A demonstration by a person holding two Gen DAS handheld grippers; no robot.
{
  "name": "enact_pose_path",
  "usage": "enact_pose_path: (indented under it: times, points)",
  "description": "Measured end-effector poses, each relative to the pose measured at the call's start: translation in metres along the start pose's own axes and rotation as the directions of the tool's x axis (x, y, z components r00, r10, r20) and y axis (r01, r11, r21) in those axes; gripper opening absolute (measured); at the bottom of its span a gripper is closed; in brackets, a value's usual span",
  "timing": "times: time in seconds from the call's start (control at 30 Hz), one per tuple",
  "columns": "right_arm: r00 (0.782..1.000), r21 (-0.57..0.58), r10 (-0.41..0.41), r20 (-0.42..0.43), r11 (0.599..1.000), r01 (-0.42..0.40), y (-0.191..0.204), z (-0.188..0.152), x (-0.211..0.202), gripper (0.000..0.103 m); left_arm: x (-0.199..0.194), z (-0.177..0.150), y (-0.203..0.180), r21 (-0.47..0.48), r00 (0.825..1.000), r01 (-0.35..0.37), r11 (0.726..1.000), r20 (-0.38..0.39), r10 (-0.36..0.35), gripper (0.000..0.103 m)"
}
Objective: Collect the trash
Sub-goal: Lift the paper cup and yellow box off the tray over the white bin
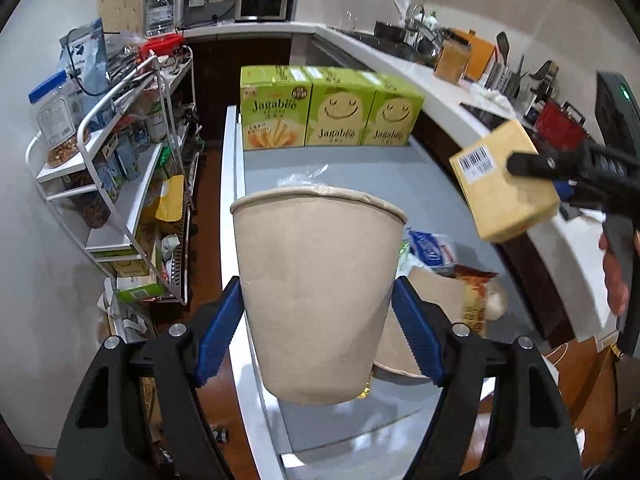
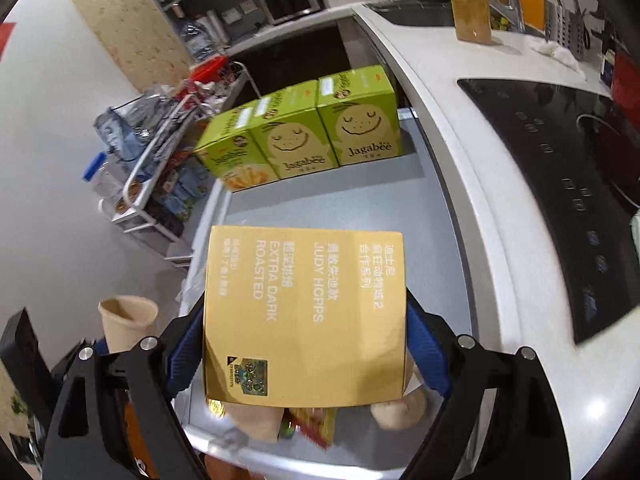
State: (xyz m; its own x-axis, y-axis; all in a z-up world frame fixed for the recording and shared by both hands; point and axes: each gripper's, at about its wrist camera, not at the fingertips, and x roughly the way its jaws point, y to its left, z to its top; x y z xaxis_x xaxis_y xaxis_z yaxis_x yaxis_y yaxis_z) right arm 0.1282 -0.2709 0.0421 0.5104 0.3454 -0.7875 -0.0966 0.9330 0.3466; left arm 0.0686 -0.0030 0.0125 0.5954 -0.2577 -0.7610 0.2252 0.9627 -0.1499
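The left gripper [image 1: 318, 336] clamps a beige paper cup [image 1: 320, 292] upright above the grey table [image 1: 360, 168], while at its three o'clock the right gripper [image 2: 306, 356] pinches a yellow box [image 2: 304, 316], three green Jagabee boxes [image 1: 332, 112] standing at twelve o'clock.

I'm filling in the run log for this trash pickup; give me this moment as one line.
left gripper: shut on paper cup | right gripper: shut on yellow box | both held above grey table | wrappers remain

Beige cup [image 1: 316, 292], yellow box [image 2: 306, 316]
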Motion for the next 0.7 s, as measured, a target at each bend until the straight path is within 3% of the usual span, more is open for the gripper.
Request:
enact_pose_path:
  times: [0.3,0.7]
  points:
    - [0.995,-0.069,0.1,-0.016,0.993,-0.1,0.011,-0.058,-0.056,0.085,-0.042,-0.024,-0.019,0.024,1.0,0.014,1.0,0.026,-0.014,0.076]
    - [0.983,-0.147,0.111,-0.149,0.98,-0.133,0.019,-0.145,-0.085,0.085,-0.062,-0.084,-0.04,0.079,0.997,0.042,0.996,-0.075,-0.036,0.076]
